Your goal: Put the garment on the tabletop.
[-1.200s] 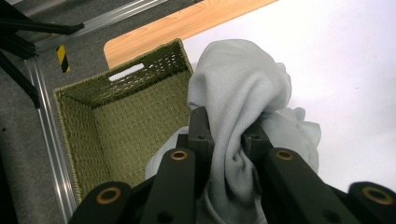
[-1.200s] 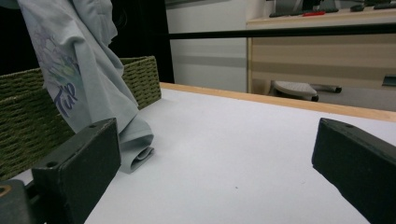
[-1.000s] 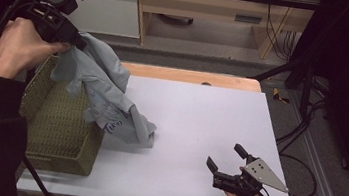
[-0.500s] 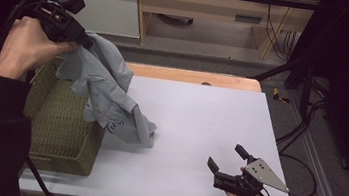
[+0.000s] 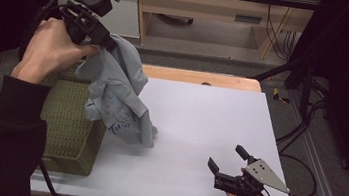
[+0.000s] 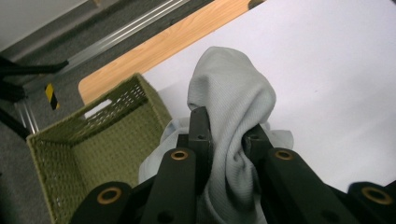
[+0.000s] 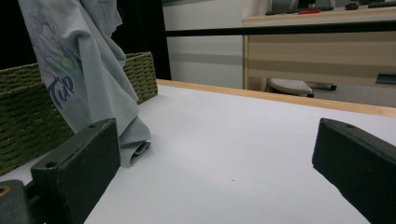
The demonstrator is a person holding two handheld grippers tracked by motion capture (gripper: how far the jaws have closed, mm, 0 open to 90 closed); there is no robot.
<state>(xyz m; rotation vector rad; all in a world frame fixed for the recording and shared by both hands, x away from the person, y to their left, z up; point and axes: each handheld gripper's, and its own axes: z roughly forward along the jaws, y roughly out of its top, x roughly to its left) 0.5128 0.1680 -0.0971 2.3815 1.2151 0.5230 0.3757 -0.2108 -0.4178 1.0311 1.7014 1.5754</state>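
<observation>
Left gripper (image 5: 104, 44) up high over the green basket (image 5: 66, 125), jaws clamped tight on a bunch of the grey shirt (image 5: 117, 98), fabric bulging out past the tips in the left gripper view. Rest of the shirt hanging down beside the basket, bottom edge crumpled on the white table (image 5: 198, 131). Right gripper (image 5: 228, 157) parked low near the table's front edge, jaws wide apart with nothing in them, well away from the shirt.
</observation>
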